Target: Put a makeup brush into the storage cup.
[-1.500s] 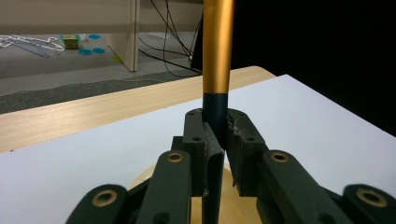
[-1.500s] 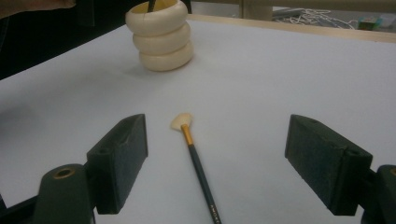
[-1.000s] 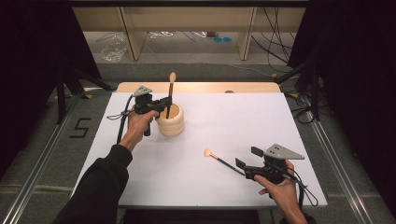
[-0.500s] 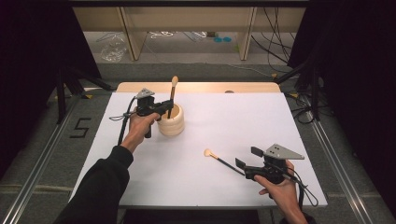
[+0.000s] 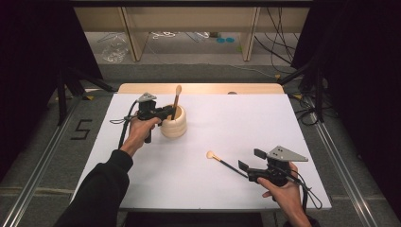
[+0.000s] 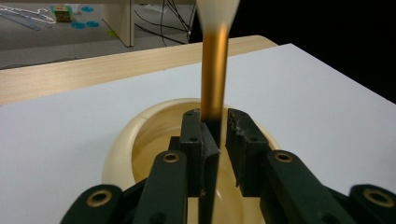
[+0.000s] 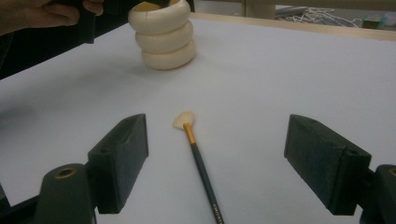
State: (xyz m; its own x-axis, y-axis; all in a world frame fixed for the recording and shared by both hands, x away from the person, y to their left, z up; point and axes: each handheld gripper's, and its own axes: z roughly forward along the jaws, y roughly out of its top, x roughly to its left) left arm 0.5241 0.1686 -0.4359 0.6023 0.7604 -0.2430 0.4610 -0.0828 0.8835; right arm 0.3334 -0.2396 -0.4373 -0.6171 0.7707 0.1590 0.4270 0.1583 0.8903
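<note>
**One brush stands in the holder, one lies on the sheet**

White sheeting (image 5: 227, 137) covers a pale wooden table, with dark curtains at both sides and a shelf unit and loose cables on the floor beyond.

From the high view, the left gripper (image 5: 166, 113) sits level at the rim of a cream ribbed holder (image 5: 173, 126) near the far left of the sheet. A brush (image 5: 176, 100) stands upright in the holder, its pale tuft at the top. The right gripper (image 5: 249, 160) rests low at the near right corner, and a second brush (image 5: 223, 161) lies flat on the sheet in front of it, tuft pointing toward the holder.

From the left gripper view, the jaws are nearly together around the standing brush (image 6: 214, 79); the left pad touches its dark handle and a thin gap shows at the right pad. They have just eased apart slightly. The holder's rim (image 6: 123, 140) curves below.

From the right gripper view, the jaws are spread wide with nothing pressed between them. The lying brush (image 7: 198, 161) runs up the middle between them, and the holder (image 7: 162, 35) stands well beyond.
</note>
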